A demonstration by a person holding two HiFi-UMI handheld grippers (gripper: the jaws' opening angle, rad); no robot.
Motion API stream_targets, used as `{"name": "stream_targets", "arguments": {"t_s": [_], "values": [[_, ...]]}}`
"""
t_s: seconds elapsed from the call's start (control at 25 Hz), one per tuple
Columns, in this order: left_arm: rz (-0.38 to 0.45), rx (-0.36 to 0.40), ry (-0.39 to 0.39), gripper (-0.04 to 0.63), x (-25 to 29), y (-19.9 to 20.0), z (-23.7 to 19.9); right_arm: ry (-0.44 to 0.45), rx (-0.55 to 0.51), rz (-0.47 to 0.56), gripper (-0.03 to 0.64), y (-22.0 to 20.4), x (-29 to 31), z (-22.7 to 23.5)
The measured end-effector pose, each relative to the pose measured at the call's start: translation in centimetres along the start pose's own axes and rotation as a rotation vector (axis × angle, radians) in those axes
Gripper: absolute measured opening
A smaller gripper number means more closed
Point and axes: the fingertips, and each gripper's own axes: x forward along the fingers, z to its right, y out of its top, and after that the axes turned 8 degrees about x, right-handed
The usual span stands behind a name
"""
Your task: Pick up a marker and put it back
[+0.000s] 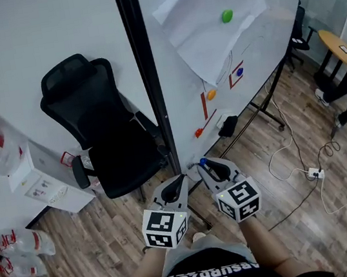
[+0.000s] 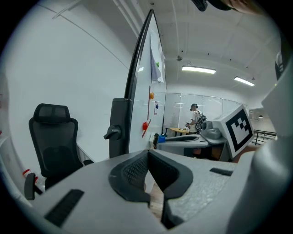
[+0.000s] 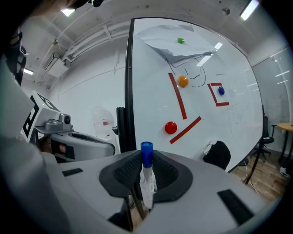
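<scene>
Head view: right gripper (image 1: 209, 167) and left gripper (image 1: 179, 182) hang low before the whiteboard (image 1: 214, 63); a return made blind could miss.
Left gripper view: jaws together, empty.
Right gripper view: jaws narrow on the upright marker (image 3: 146, 178); it may tilt or slip.

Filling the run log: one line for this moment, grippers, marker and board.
right gripper: shut on blue-capped marker, cap pointing forward | left gripper: shut, empty | whiteboard: ahead, marker not touching it

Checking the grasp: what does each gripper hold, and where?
Right gripper clamps the marker on its white barrel, below the blue cap. Left gripper holds nothing.
</scene>
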Motion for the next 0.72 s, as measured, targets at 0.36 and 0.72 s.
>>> {"name": "stream_targets", "arguments": {"t_s": [0.36, 0.72], "values": [[-0.004, -0.005, -0.003, 0.003, -0.1, -0.4, -0.2, -0.009, -0.019, -0.053, 0.064, -2.2, 0.6, -0.2], [-0.01, -0.009, -0.004, 0.003, 0.0, -0.7, -0.1, -0.013, -0.03, -0.096, 0.064, -3.6, 1.1, -0.2]]}}
